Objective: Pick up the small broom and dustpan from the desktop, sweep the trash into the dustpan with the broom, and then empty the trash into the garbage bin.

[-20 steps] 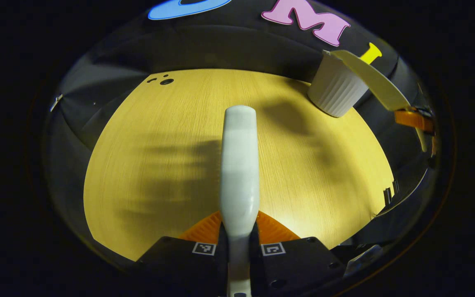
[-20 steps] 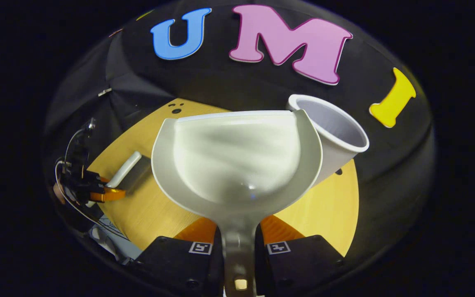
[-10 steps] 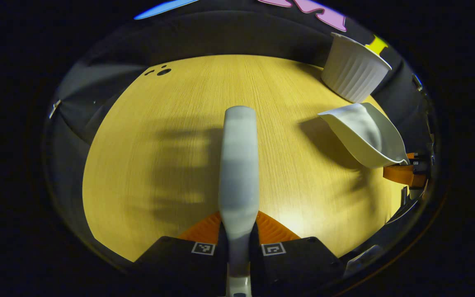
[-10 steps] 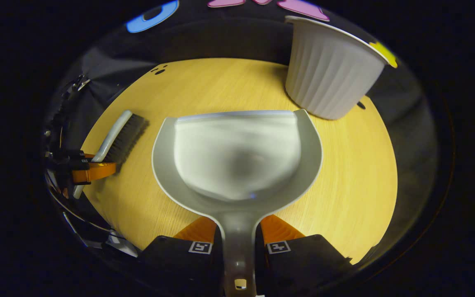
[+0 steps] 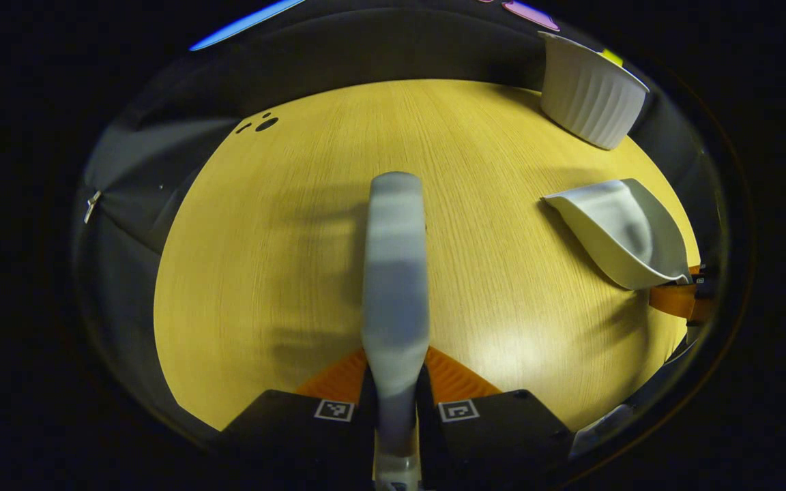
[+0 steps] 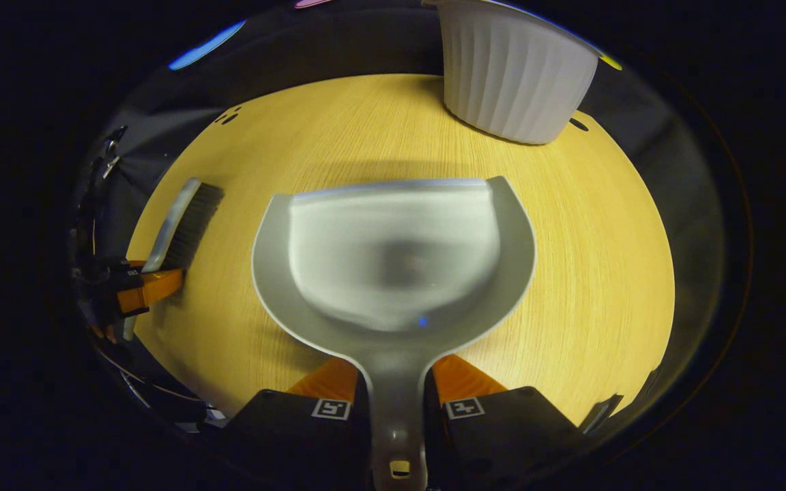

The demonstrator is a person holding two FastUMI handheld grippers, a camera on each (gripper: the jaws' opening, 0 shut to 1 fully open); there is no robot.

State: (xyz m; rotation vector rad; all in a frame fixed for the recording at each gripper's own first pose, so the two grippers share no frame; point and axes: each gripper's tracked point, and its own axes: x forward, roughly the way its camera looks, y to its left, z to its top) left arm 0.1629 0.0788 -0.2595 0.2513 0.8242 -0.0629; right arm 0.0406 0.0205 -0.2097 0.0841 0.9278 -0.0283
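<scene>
- The left gripper (image 5: 396,402) has its jaws closed on the handle of the broom (image 5: 395,273). The broom's long axis runs straight ahead from the jaws, over the worktop (image 5: 284,225).
- In the right gripper view, the broom's bristles (image 6: 192,225) face down toward the worktop; whether they touch it cannot be told.
- The right gripper (image 6: 396,409) has its jaws closed on the stem of the dustpan (image 6: 393,266). The pan's long axis also runs straight ahead, with the open lip on the far side.
- The dustpan hangs low over the worktop, roughly level; contact with the surface cannot be confirmed.
- From the left gripper, the dustpan (image 5: 621,232) lies ahead and to the right, well apart from the broom.
- The pan appears empty. No trash can be made out on the worktop in either view.
- The bin (image 6: 512,75), a white ribbed tub, stands upright at the far edge of the worktop, beyond the dustpan lip and slightly to its right. The right gripper is the nearer one to it.
- Judgement: the emptying step appears complete, so the coming move is likely to set both tools down. That move turns on the gap between each tool and the worktop below it.
- Writing: each gripper carries small square coded markers (image 6: 328,409) near the jaws. No brand or readable label is visible on the broom, dustpan or bin.
</scene>
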